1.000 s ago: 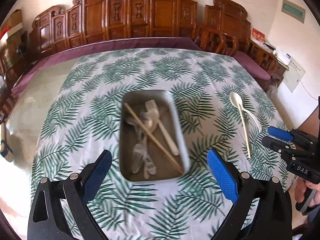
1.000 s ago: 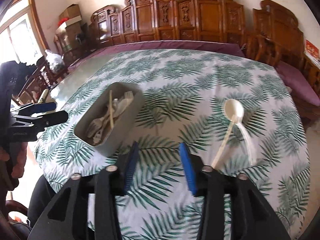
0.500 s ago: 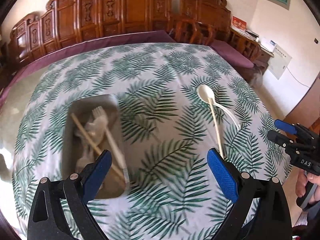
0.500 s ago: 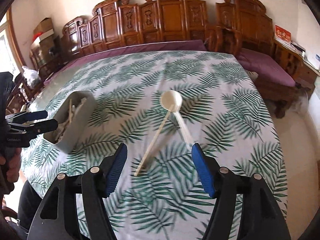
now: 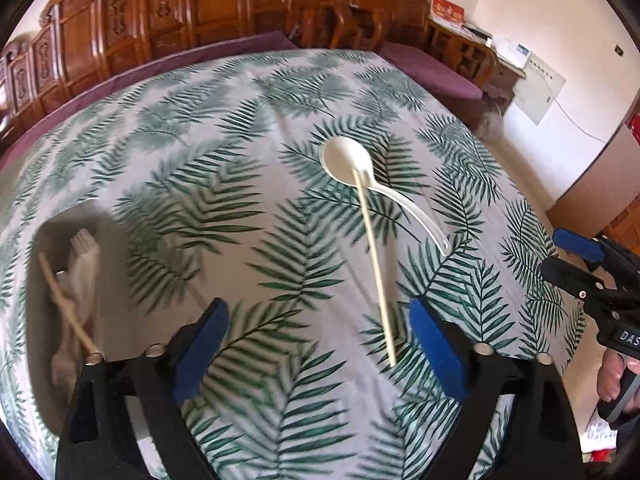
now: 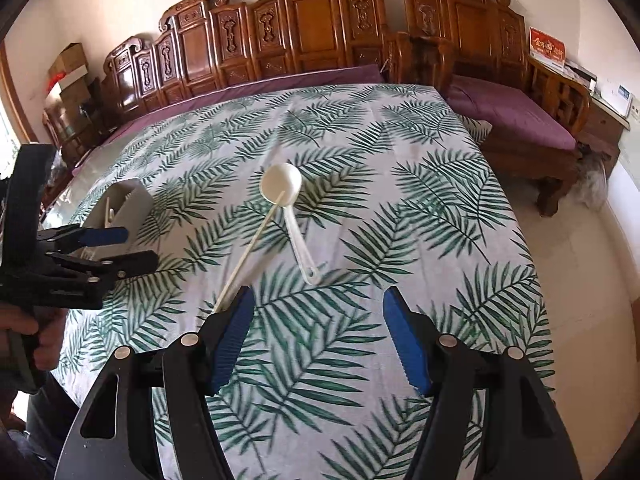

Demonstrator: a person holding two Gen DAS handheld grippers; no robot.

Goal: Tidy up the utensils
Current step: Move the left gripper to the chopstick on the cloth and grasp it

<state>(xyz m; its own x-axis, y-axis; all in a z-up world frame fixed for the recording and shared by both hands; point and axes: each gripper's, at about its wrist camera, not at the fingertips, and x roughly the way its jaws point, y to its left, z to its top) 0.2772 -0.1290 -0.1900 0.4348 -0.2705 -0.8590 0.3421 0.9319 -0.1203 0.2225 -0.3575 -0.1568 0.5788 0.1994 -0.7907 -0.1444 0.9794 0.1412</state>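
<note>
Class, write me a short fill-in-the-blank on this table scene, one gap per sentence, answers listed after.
1. The white spoon lies on the ______-patterned tablecloth.
2. One tip of the loose chopstick rests in the spoon's ______.
3. The other utensils sit in a grey ______.
4. Neither pair of tongs holds ______.

Missing words: leaf; bowl; tray; anything

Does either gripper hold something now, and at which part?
Nothing is held. The left gripper is closing on air; the right gripper is open.
</note>
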